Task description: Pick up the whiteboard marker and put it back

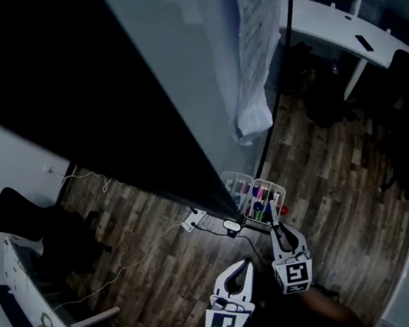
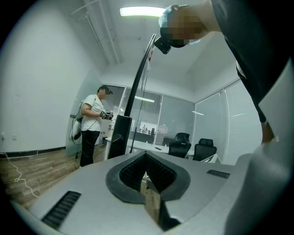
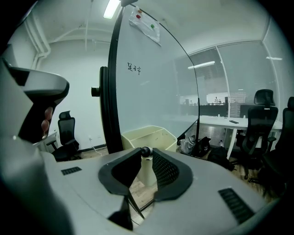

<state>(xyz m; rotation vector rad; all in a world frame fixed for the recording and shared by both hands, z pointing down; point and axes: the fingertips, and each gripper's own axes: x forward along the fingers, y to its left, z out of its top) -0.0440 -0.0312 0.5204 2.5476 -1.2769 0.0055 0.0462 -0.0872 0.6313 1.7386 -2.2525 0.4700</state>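
Note:
A whiteboard marker with a white barrel and a black rounded end stands upright between the jaws of my right gripper, which is shut on it. In the head view the right gripper hovers just in front of the wire tray fixed at the foot of the whiteboard; several coloured markers stand in that tray. In the right gripper view the tray looks cream and lies right behind the marker. My left gripper hangs lower left, shut and holding nothing.
The whiteboard's black post rises left of the tray. Cables and a power strip lie on the wood floor. A white desk and office chairs stand to the right. A person stands far off.

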